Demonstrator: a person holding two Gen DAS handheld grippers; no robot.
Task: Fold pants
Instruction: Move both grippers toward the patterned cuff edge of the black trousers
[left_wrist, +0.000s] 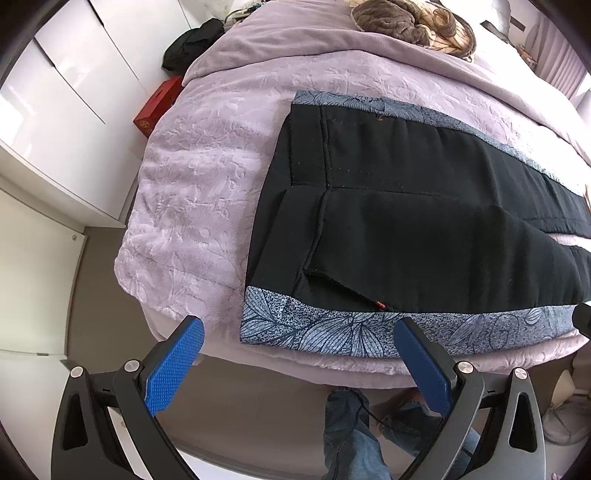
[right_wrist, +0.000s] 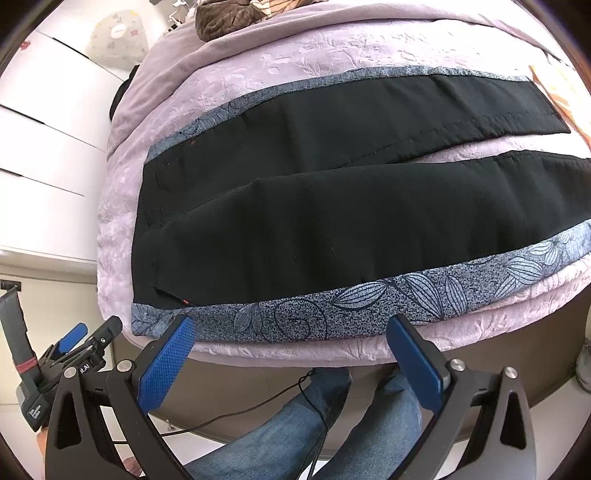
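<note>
1. The pants (left_wrist: 424, 229) (right_wrist: 332, 206) lie flat and unfolded on the bed (left_wrist: 207, 192) (right_wrist: 295, 55), waist toward the left end and both legs running off to the right.
2. They are black with a blue-grey leaf-print stripe (left_wrist: 354, 332) (right_wrist: 369, 299) along each outer side; the near stripe lies just by the bed's front edge.
3. In the right wrist view the two legs part toward the right, with a wedge of lilac cover showing between them.
4. A slanted pocket opening with a small red stitch sits near the waist on the near leg.
5. The left claw (left_wrist: 299, 334) hangs wide apart at the bed's front edge, near the waist corner, gripping nothing; its blue pads (left_wrist: 175, 365) are apart from the cloth.
6. The right claw (right_wrist: 290, 332) is likewise spread wide and holds nothing, hovering in front of the near stripe further along the leg.
7. The left claw also shows at the lower left of the right wrist view.
8. The person's jeans (left_wrist: 351, 435) (right_wrist: 332, 417) show below both claws, standing at the bed.
9. A brown blanket (left_wrist: 406, 18) (right_wrist: 229, 18) is bunched at the far end of the bed.
10. A red box (left_wrist: 159, 107) and a black bag (left_wrist: 192, 44) lie on the floor beside white cabinets (left_wrist: 74, 74) (right_wrist: 44, 147).
</note>
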